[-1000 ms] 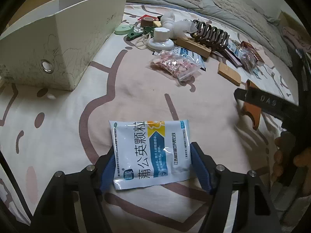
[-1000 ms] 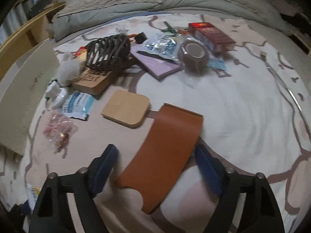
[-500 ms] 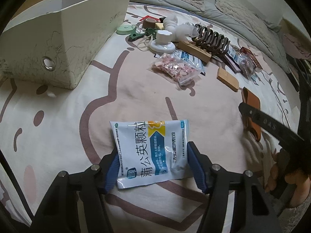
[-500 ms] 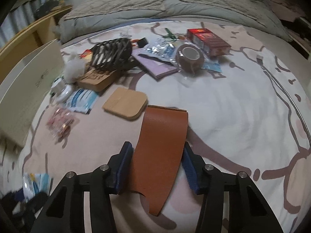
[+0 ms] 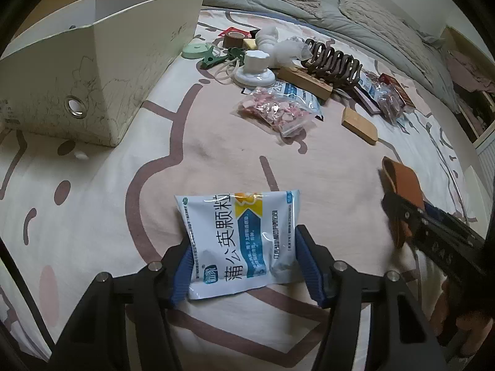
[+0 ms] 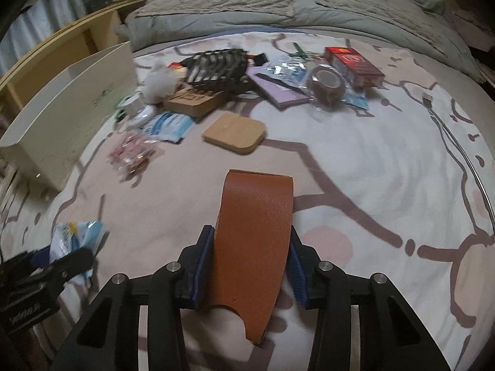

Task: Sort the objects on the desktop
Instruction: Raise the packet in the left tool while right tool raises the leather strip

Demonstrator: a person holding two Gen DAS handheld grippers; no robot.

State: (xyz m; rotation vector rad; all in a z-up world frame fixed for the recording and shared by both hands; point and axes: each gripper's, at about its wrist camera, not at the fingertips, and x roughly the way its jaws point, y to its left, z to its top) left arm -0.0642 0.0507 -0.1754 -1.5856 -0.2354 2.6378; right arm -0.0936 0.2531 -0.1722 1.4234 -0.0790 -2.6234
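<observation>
1. Left gripper: the sachet, white and blue with printed characters, lies flat on the bedsheet between the two blue pads. The jaws are closing; both pads sit against the sachet's side edges, whose lower half bulges up between them.

2. Right gripper: the leather piece, a tan curved strip, stands between the pads. The jaws are closing and both pads press its edges. Its far end curls up and over ahead of the fingertips; its notched near end pokes back below the jaws.

3. Remaining items lie well ahead of both grippers, in a loose heap: a bag of pink bits, a wooden block, a dark coil rack, a brown tape roll, a red box.

4. The open file box stands on the sheet to the left of the heap.

5. Left view only: the box's metal eyelet, a white knob, a green disc, and the right gripper's side profile with the leather curl.

6. Right view only: a purple pad, a cable along the right edge, and the left gripper, blurred, on the sachet at lower left.
</observation>
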